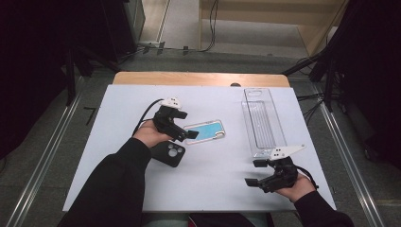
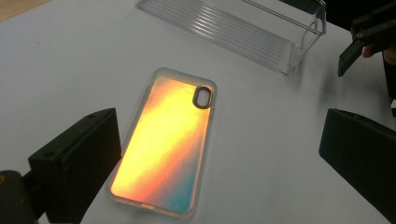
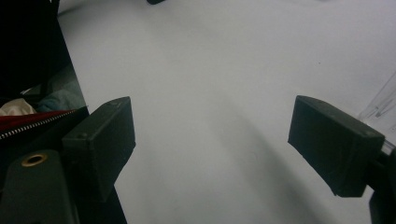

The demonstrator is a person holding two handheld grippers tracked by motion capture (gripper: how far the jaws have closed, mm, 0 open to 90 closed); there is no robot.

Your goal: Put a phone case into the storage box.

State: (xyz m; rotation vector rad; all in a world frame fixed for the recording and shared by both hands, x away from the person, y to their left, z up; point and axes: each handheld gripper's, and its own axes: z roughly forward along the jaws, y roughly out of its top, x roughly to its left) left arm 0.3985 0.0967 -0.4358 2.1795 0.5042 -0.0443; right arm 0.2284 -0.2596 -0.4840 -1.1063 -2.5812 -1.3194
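a white bench [image 1: 213,184] seen from above, with a person's two dark-sleeved forearms coming in from the bottom edge, each hand holding a black two-jaw gripper.

the left gripper [image 1: 189,135] sits left of the bench's middle, pointing toward the right. its jaws stand wide apart and hold nothing. they hover at the near end of a phone case [image 1: 205,131] that lies flat on the bench near its middle, long side running left to right. the case has a clear rim and a shimmering back: it looks light blue from above, and in the left gripper view the phone case [image 2: 164,142] glows orange and yellow with a patch of teal at one corner, its oval camera opening toward the far end. in that view the two jaws frame the case from either side, one close beside its long edge, the other well apart; whether the near jaw touches the case cannot be told.

just beside the left wrist, toward the person, lies a black phone case [image 1: 170,153] with round camera holes, flat on the bench.

a clear plastic tray [image 1: 262,120] with a ribbed floor lies lengthwise on the right part of the bench, empty, running from the far edge toward the person. in the left gripper view the clear plastic tray [image 2: 243,32] lies beyond the shimmering case.

the right gripper [image 1: 254,172] rests low near the tray's near end, close to the bench's front edge, pointing left. its jaws are wide open over bare white surface, with nothing between them.
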